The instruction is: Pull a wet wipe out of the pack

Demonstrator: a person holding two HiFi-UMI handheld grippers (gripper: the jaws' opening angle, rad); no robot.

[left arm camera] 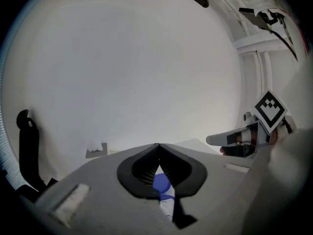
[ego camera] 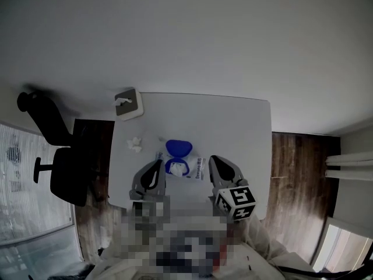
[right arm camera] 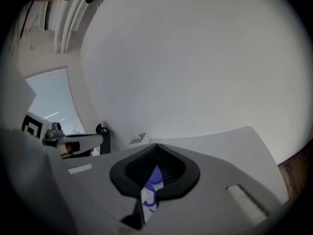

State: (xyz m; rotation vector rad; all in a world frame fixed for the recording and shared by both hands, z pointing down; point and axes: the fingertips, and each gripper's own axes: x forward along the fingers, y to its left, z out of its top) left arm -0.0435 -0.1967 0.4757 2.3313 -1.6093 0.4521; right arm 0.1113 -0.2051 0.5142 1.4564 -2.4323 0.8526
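The wet wipe pack (ego camera: 187,167) lies near the front of the white table (ego camera: 245,127). Its round blue lid (ego camera: 178,147) is flipped open toward the far side. My left gripper (ego camera: 158,163) hovers just left of the pack and my right gripper (ego camera: 213,158) just right of it, both pointing away from me and apart from the pack. In the left gripper view the jaws (left arm camera: 159,146) meet at the tips, and the blue lid (left arm camera: 161,184) shows through the gap behind them. The right gripper (right arm camera: 156,145) is shut and empty too, with the pack (right arm camera: 149,195) below its jaws.
A grey box with a white tissue poking out (ego camera: 128,104) stands at the table's far left corner. A crumpled white wipe (ego camera: 134,144) lies left of the pack. A black office chair (ego camera: 58,156) stands off the table's left edge, on the wooden floor (ego camera: 297,162).
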